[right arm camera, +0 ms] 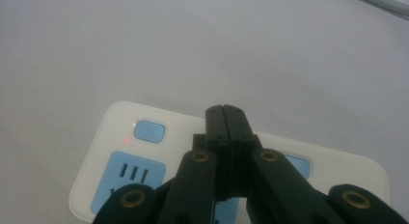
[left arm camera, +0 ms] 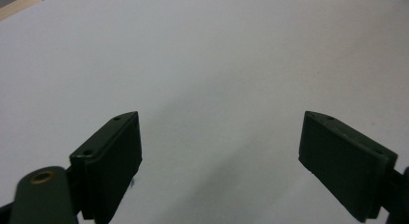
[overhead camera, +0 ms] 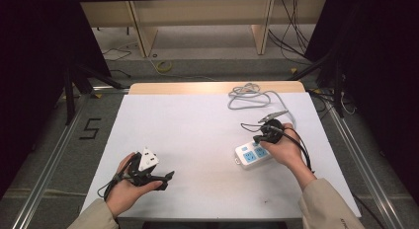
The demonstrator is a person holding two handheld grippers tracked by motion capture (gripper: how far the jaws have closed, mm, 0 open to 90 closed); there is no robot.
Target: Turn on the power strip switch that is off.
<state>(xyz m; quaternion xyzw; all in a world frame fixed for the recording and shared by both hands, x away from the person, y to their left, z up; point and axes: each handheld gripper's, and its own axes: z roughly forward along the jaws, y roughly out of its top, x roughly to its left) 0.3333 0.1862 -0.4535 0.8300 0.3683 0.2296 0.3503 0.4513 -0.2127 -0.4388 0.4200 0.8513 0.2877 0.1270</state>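
Right gripper (right arm camera: pixel 225 110) fingers pressed together, nothing between, poised over power strip (right arm camera: pixel 111 137) with red indicator lit. Left gripper (left arm camera: pixel 219 147) fingers wide apart above bare desk (left arm camera: pixel 217 50).

Count: one power strip (overhead camera: pixel 253 155) near the table's (overhead camera: pixel 197 135) right edge, one grey cord (overhead camera: pixel 257 98) coiled toward the far right corner. Strip shows two blue sockets and two blue buttons (right arm camera: pixel 149 131), one red light (right arm camera: pixel 125 141). Two grippers: left (overhead camera: pixel 167 179), right (overhead camera: pixel 259 136).
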